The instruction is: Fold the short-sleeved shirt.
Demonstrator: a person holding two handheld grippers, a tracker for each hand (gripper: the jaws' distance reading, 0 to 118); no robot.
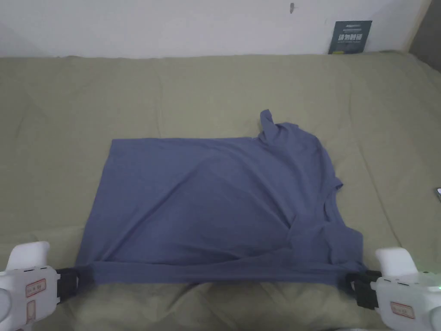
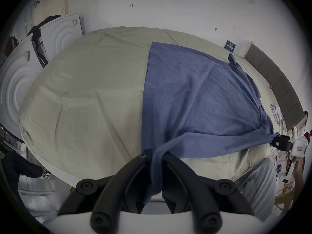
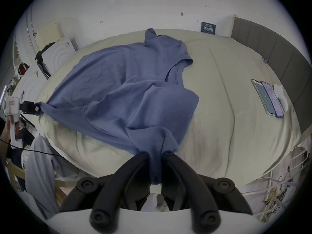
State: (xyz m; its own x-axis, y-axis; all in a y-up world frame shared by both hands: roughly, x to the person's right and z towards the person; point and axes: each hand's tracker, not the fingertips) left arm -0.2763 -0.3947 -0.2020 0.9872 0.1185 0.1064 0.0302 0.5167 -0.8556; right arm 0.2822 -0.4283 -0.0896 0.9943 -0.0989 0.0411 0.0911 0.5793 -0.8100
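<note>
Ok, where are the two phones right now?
In the right gripper view, the two phones lie side by side on the bed cover, right of the blue shirt, beside a white cloth.

legible text: none | dark sign [image 1: 349, 37] against wall: white characters, too blurred to read | red-edged labels on hand-held gripper bodies: too small | wall pencil marks: unclear

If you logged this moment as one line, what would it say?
step: fold underway | left tongs: shut on shirt near hem corner | right tongs: shut on near sleeve end | near edge taut between them | surface: bed
</note>
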